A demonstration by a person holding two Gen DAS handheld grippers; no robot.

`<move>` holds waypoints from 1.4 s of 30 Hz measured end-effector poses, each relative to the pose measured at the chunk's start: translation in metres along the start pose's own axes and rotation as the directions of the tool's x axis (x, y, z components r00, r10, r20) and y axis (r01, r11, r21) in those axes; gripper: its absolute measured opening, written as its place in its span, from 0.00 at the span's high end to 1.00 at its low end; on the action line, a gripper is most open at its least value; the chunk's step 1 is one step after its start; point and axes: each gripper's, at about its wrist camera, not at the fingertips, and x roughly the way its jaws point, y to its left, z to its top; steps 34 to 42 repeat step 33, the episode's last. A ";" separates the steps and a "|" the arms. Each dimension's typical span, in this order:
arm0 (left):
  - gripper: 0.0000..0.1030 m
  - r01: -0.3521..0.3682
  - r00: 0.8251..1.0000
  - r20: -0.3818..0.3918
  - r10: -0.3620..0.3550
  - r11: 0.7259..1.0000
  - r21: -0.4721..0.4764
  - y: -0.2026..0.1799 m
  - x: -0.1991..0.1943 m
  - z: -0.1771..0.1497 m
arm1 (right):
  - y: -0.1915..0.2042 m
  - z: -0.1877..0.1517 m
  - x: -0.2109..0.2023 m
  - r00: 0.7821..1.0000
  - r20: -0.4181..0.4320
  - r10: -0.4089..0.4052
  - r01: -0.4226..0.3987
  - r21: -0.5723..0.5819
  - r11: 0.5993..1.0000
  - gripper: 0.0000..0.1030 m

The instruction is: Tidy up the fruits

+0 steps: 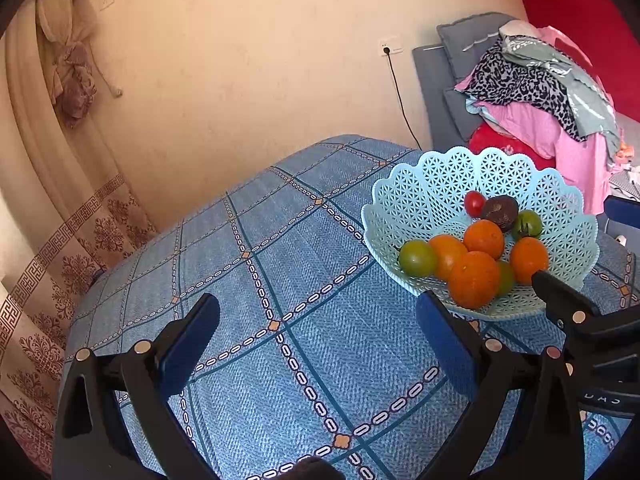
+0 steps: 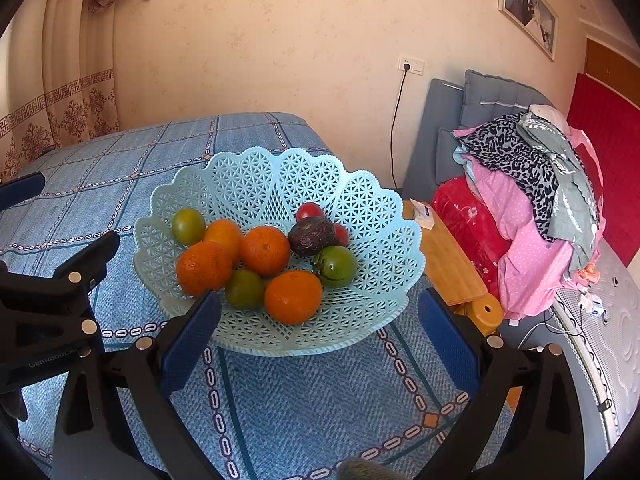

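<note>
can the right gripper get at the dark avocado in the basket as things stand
Probably yes: the right gripper is open, facing the basket, and the avocado sits on top, uncovered. Oranges in front mean coming in from above.

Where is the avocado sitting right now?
The avocado lies in the light blue basket, toward its back right in the right wrist view, between a red tomato behind it and a green tomato in front.

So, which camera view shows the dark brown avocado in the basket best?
The right wrist view shows it best: the dark brown wrinkled avocado lies near the picture's middle, large, inside the light blue lattice plastic basket. In the left wrist view the same avocado is smaller and off to the right side.
</note>
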 end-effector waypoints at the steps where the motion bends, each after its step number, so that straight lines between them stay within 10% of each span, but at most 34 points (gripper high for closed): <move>1: 0.05 0.000 1.000 0.000 0.000 1.000 0.001 0.000 0.000 0.000 | 0.000 0.000 0.000 1.000 0.000 0.000 0.000 0.000 1.000 0.03; 42: 0.05 -0.021 1.000 0.017 0.021 1.000 0.019 0.002 -0.004 0.000 | -0.004 0.001 -0.001 1.000 -0.011 0.013 -0.013 0.017 1.000 0.03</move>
